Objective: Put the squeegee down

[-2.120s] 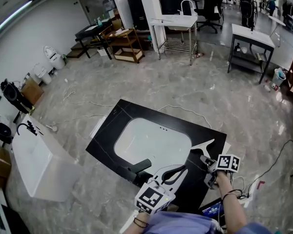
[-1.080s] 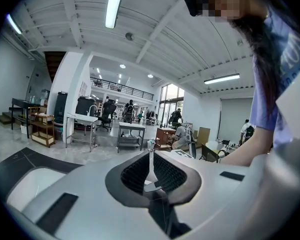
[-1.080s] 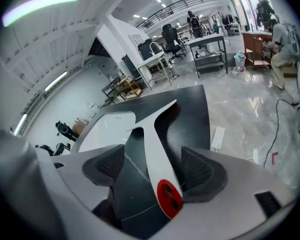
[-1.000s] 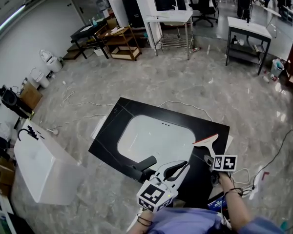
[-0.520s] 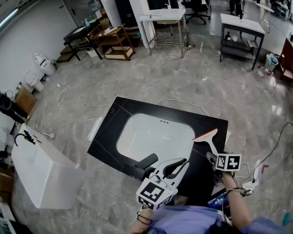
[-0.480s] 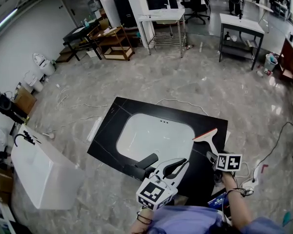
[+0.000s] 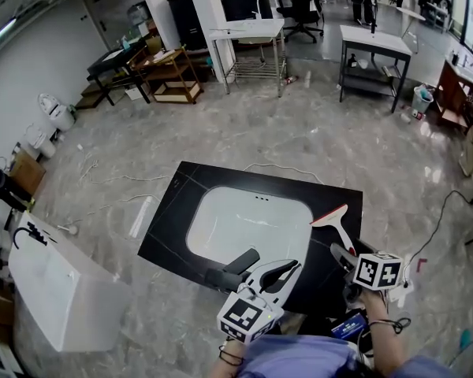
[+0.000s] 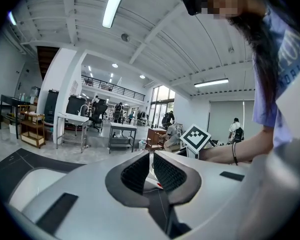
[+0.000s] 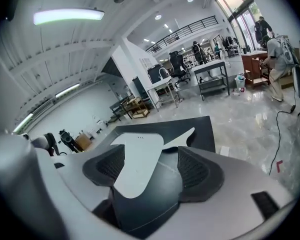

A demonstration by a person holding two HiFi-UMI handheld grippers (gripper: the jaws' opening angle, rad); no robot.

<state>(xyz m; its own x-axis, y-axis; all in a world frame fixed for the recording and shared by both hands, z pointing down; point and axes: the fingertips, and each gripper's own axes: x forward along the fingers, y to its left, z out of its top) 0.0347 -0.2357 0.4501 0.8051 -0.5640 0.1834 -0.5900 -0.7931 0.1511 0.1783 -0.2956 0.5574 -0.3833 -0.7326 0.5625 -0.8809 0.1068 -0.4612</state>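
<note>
**Right gripper (image 7: 340,252) releasing the squeegee (image 7: 334,222).** Over the last two seconds the tool has been carried forward along the right side of the white basin (image 7: 248,223). It is now lying flat on the black countertop (image 7: 173,219), just right of that basin. The jaws are standing apart, with the handle lying untouched between them. The set-down is judged done, with only withdrawal remaining. The squeegee is showing a white flared handle and a red-edged blade. The left gripper (image 7: 292,268) is waiting below the basin, jaws together on nothing.
</note>
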